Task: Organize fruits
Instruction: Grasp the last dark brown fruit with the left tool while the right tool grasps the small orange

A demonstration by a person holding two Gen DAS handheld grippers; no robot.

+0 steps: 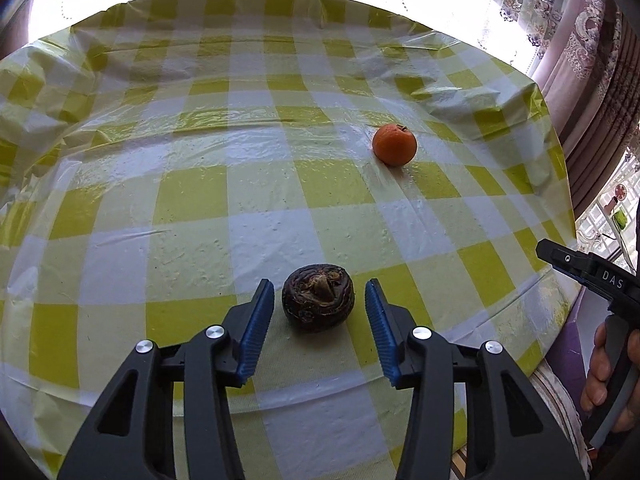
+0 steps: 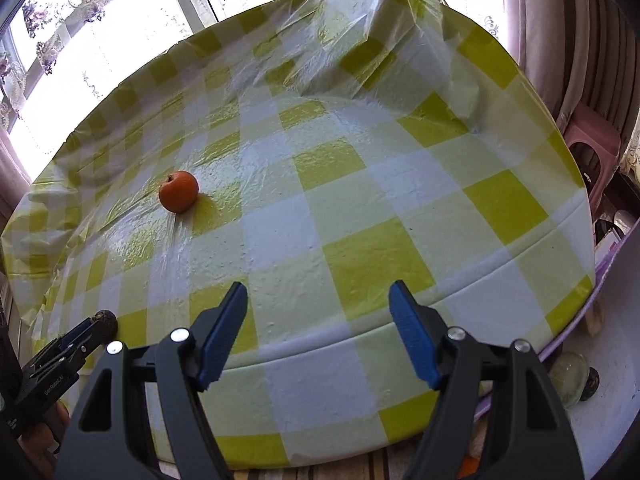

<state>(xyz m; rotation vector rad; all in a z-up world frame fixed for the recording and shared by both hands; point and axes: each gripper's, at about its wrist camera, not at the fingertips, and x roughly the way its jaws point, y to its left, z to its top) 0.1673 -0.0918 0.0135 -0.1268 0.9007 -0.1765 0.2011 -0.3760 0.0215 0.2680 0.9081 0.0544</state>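
A dark brown wrinkled fruit [image 1: 318,303] sits on the yellow checked tablecloth [image 1: 256,184], between the open blue-padded jaws of my left gripper [image 1: 319,296], which do not touch it. It also shows at the far left of the right wrist view [image 2: 106,320], by the left gripper's tip. An orange fruit [image 1: 394,144] lies farther back to the right; it also shows in the right wrist view [image 2: 178,191]. My right gripper [image 2: 318,296] is open and empty above the table's near edge, and shows at the right edge of the left wrist view [image 1: 576,262].
The round table's edge [image 2: 400,324] curves just beyond the right gripper. The plastic cover bunches up at the back [image 2: 380,40]. Curtains [image 1: 580,40] and a window stand behind. A pink stool [image 2: 592,152] stands right of the table.
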